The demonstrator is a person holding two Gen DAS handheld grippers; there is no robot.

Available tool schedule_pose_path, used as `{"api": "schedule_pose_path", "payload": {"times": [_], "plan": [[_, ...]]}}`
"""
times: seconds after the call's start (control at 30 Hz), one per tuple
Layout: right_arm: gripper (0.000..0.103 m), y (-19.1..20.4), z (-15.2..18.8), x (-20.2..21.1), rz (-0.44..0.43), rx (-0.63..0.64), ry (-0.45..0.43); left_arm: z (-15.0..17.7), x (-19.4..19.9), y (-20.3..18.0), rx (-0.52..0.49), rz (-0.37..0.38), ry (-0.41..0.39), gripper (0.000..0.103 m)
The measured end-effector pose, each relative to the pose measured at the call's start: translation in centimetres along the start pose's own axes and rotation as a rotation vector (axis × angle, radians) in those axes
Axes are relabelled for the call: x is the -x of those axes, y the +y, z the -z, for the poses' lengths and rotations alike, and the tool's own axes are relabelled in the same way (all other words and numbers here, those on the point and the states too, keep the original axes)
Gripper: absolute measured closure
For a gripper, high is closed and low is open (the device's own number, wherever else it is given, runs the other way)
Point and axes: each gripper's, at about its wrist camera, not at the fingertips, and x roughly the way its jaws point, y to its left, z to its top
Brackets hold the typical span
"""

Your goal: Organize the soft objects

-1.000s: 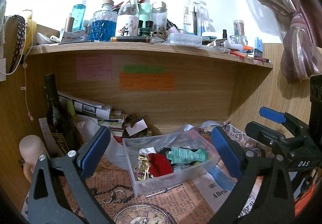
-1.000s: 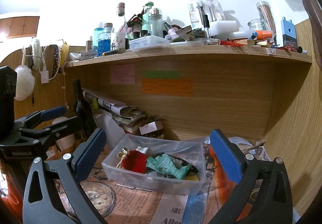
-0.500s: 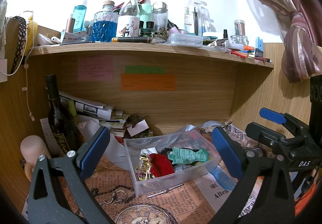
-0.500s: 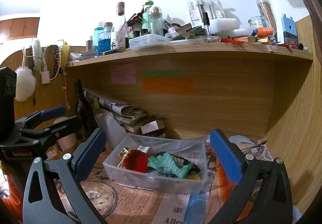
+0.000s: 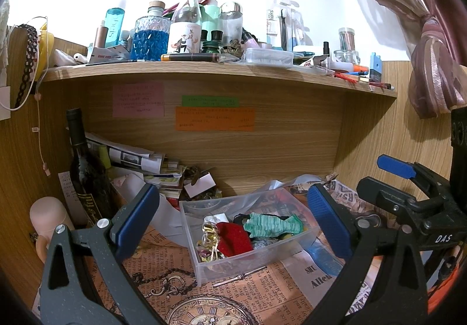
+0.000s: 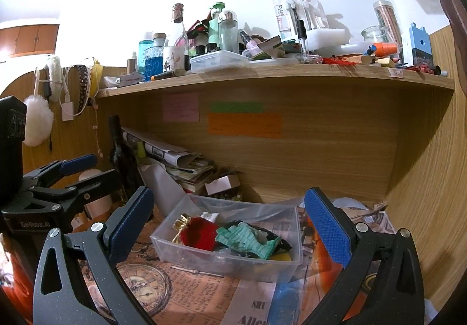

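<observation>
Red pouch (image 6: 198, 233), striped mint-green sock (image 6: 248, 240), clear bin (image 6: 204, 259), orange note (image 6: 245, 125)

above clear bin (image 5: 204, 252): free | left: wine bottle (image 5: 84, 173) | behind: papers (image 5: 137, 157)

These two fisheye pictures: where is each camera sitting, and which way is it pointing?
Left wrist view: sits on the left gripper, looking forward past its open blue-padded fingers at the clear plastic bin; the right gripper shows at the right edge.
Right wrist view: sits on the right gripper, facing the same bin; the left gripper shows at the left.
Both share the bin, the green knitted sock and the cluttered wooden shelf.
</observation>
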Motion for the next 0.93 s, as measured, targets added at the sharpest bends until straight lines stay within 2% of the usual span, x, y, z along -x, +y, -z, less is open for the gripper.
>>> {"api": "schedule_pose_path", "payload": {"times": [0.93], "plan": [[0.0,-0.55,0.26,-0.2,-0.001,0.005,0.009,0.52,-0.92,0.23,-0.003,0.041,0.037,0.0]]}}
